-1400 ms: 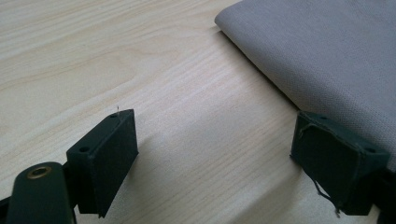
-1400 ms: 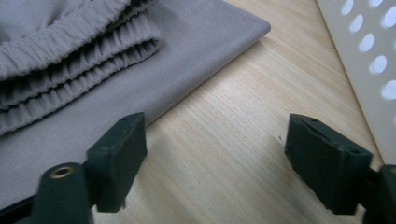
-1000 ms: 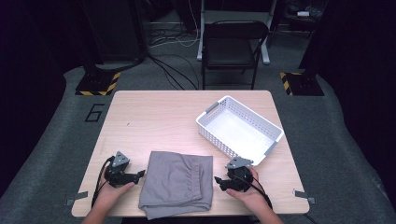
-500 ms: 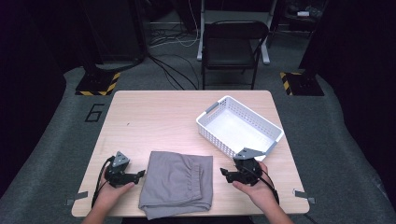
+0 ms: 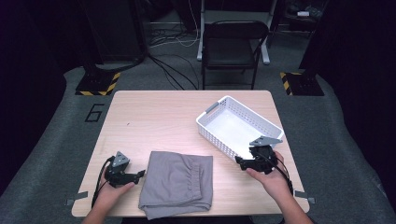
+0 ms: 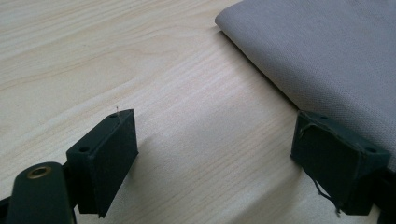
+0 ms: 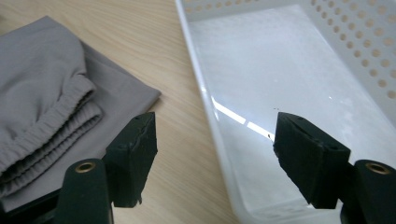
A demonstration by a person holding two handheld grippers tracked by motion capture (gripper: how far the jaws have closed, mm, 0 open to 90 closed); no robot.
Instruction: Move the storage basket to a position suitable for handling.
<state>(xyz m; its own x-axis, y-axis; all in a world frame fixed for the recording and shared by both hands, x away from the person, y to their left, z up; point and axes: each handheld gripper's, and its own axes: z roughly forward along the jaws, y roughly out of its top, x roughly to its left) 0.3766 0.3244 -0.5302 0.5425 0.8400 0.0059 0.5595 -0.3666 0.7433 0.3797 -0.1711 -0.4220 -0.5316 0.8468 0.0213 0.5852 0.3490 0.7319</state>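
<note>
Folded grey shorts [image 5: 177,183] lie between two empty, wide-open grippers.
The left gripper [image 5: 140,175] sits just beside the shorts' edge, its far jaw at the fabric; the right gripper [image 5: 239,161] straddles the near wall of the white basket [image 5: 212,108], one jaw over its floor.

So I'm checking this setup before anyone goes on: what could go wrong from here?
The right gripper is open with its jaws astride the white basket's near wall; closing or pushing could tip or slide the empty basket. The left gripper is open at the folded grey garment's edge, one jaw over the cloth; a pinch there might catch only the top layer and unfold it.
</note>
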